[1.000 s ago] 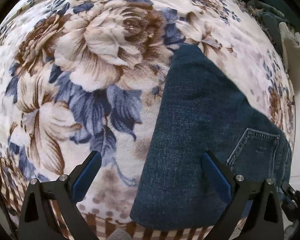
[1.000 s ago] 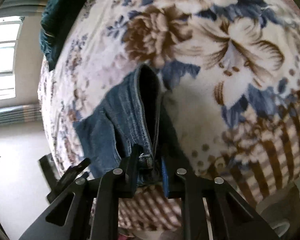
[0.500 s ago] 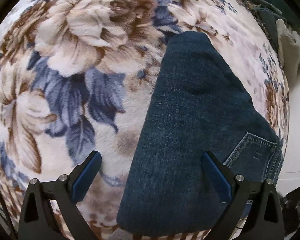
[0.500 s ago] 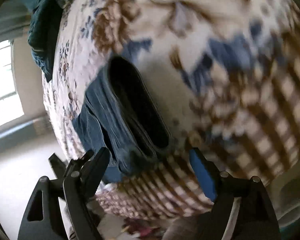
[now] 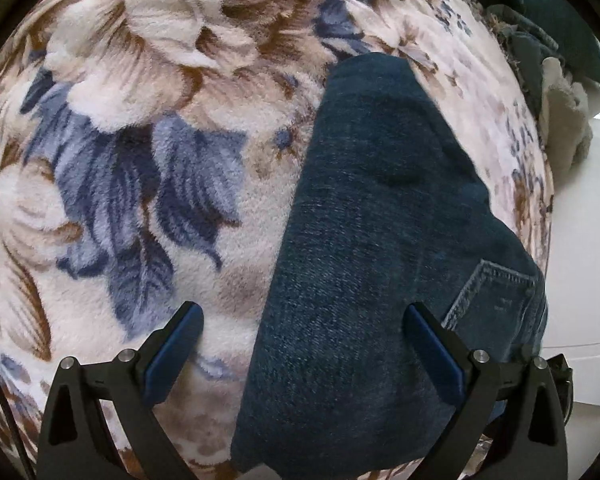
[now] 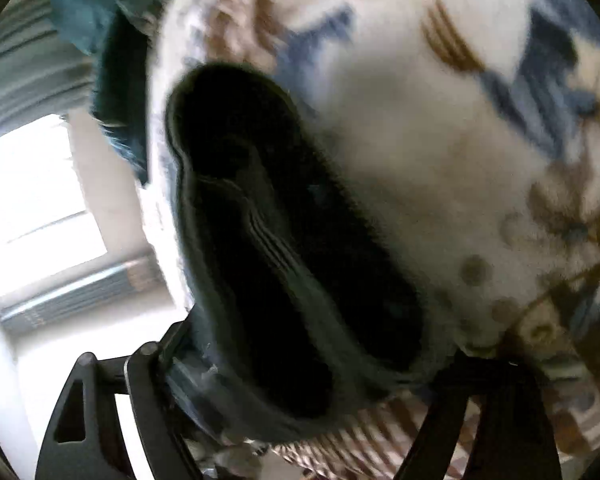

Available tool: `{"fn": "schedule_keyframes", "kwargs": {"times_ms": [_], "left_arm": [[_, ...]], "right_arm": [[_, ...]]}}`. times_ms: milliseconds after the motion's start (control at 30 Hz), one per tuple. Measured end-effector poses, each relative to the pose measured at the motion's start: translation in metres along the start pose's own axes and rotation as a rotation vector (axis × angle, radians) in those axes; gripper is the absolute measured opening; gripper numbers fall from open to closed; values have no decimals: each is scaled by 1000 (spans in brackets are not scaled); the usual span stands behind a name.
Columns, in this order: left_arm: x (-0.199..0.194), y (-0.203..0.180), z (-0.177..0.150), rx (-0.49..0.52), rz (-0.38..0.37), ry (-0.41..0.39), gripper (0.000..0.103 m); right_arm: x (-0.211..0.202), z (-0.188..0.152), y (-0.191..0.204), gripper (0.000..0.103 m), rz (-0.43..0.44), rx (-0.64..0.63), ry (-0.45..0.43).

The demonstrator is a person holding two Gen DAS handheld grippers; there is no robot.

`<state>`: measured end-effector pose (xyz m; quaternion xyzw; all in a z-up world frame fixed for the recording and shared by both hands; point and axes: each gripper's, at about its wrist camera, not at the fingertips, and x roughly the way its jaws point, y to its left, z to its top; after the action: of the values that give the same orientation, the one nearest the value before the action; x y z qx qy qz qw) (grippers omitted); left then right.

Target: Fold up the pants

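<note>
I'm seeing both claws gaping, left claw (image 5: 302, 334) hovering over folded jeans (image 5: 380, 240), right claw (image 6: 300, 360) straddling their edge unclamped.

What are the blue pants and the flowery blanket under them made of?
The pants look like denim: dark blue woven cloth with a speckled grain and a stitched back pocket. The blanket looks like soft fleece or plush, likely synthetic: its printed flowers have a fuzzy, brushed nap. Neither is shiny.
</note>
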<state>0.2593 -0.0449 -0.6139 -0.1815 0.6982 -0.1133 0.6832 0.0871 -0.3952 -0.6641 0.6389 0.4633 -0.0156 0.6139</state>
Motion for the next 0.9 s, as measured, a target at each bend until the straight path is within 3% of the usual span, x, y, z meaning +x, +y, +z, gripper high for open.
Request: {"fn": "schedule_keyframes", "kwargs": {"times_ms": [133, 233, 300, 333, 400, 433, 533, 667, 800, 900], "left_arm": [[0, 8, -4, 7, -19, -4, 103], [5, 5, -4, 37, -19, -15, 102], [3, -1, -5, 56, -40, -37, 85], [2, -7, -5, 75, -71, -44, 52], [-6, -20, -8, 124, -34, -58, 44], [-12, -22, -10, 132, -37, -70, 33], [-31, -28, -16, 126, -45, -93, 27], [-62, -41, -25, 124, -30, -148, 26], [-92, -42, -19, 82, -75, -209, 26], [-112, -38, 3, 59, -106, -256, 26]], "right_arm": [[17, -2, -10, 83, -120, -17, 54], [24, -2, -11, 86, -102, -9, 54], [25, 1, -6, 84, -93, 2, 38], [26, 0, -3, 75, -103, -7, 30], [25, -3, 9, 64, -130, -45, 8], [23, -5, 11, 57, -123, -46, 3], [4, -8, 22, 47, -121, -60, -9], [-14, -12, 50, 44, -120, -97, -8], [-22, -10, 100, 43, -92, -183, -4], [-11, -7, 145, 43, -69, -244, -8]]}}
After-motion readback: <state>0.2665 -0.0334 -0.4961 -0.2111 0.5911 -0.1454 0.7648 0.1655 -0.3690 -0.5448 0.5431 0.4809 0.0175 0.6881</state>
